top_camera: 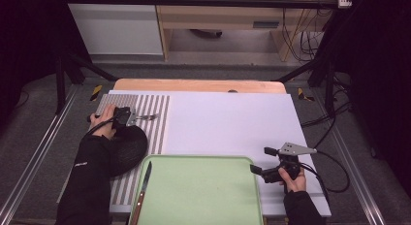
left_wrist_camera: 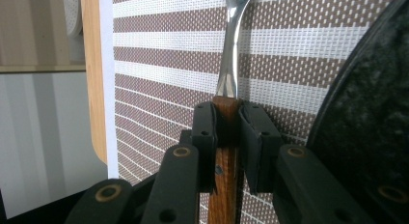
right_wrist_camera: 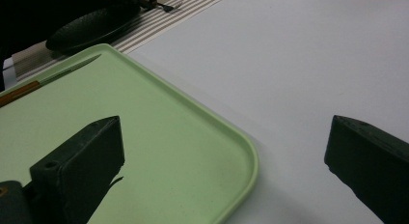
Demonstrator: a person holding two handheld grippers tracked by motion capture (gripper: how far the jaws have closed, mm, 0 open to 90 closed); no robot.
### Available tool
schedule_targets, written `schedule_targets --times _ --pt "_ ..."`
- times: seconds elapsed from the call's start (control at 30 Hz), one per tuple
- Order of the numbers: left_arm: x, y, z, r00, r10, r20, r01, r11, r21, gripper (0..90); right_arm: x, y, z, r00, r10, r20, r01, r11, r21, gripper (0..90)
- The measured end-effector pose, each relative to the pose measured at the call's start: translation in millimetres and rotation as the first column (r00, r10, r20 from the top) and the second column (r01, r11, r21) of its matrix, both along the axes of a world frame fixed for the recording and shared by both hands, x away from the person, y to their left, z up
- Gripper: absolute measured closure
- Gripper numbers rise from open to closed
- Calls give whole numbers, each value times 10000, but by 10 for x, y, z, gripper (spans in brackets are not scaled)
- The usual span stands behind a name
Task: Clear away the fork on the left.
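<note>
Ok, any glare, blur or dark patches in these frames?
High view: dark at the sides, white table bright. Left gripper view: glare on the fork neck, near jaws soft. Right gripper view: green tray evenly lit, top-left corner murky.

The fork (left_wrist_camera: 230, 60) has a polished, mirror-bright metal neck running into a smooth brown wooden handle, and it lies on a placemat (left_wrist_camera: 164, 64) of coarse woven mesh in matt brown and white stripes. Beside it the black plate (left_wrist_camera: 366, 132) has a finely speckled, grainy surface with a dull sheen. The green tray (right_wrist_camera: 193, 151) looks like smooth, softly glossy plastic, the knife (top_camera: 142, 192) on it pairs a shiny metal blade with a wooden handle, and the white worktop (right_wrist_camera: 308, 64) is smooth and matt.
</note>
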State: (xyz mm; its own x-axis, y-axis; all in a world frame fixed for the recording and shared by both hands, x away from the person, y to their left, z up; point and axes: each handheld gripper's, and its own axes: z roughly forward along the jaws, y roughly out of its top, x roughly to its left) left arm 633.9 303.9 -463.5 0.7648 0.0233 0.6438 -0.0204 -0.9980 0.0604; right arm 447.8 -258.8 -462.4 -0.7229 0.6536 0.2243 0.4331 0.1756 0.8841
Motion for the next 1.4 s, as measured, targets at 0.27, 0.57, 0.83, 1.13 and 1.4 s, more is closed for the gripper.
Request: schedule_targets --times 0.27,0.57,0.83,1.13,1.4 --pt "-22 -26 55 9999 142 16 -142 9999 -81 765 -3 1 2 10000 1 -1 -1 10000 36 8" --pt "-107 -96 229 9997 173 196 -166 9992 -371 765 -6 -4 7 10000 -16 17 16 10000 20 8" --pt "-245 -151 345 9984 474 309 -451 9965 -707 766 -8 -1 5 10000 -40 4 40 10000 25 8" --pt "-431 -261 460 9958 793 453 -740 9912 -1095 766 -8 -5 6 10000 -69 14 69 10000 -3 7" --pt "-614 -368 506 9922 1173 428 -1096 9826 -1500 766 -7 -1 3 10000 -64 -7 64 10000 -18 7"
